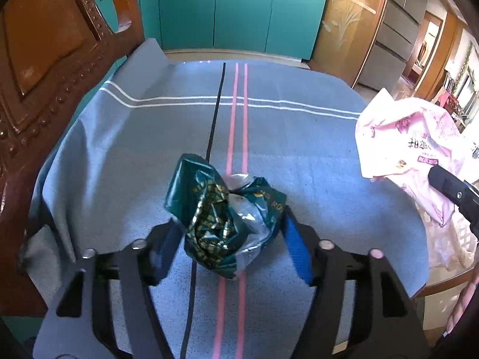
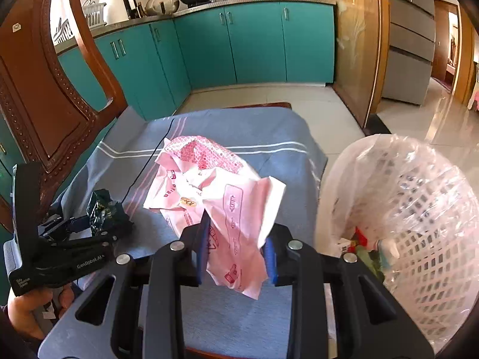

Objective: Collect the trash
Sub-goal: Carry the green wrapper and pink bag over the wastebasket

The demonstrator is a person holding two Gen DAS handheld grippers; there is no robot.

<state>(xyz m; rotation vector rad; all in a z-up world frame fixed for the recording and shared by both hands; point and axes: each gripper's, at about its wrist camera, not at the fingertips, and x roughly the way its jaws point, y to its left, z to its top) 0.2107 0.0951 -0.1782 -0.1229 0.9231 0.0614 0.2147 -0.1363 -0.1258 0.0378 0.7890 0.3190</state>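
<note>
We hold the pink wrapper (image 2: pixel 215 206) clamped in the right gripper (image 2: pixel 236 251), lifted beside the lined basket (image 2: pixel 419 224); its loose tail may snag the rim. The left gripper (image 1: pixel 230 239) brackets the green wrapper (image 1: pixel 221 215) on the cloth (image 1: pixel 119 164), pad contact unclear; a shallow bite could slip.

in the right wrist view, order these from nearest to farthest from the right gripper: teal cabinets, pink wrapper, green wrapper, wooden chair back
1. pink wrapper, between the right gripper's pads
2. green wrapper, left, on the cloth
3. wooden chair back, far left, behind the cloth
4. teal cabinets, across the floor
</note>
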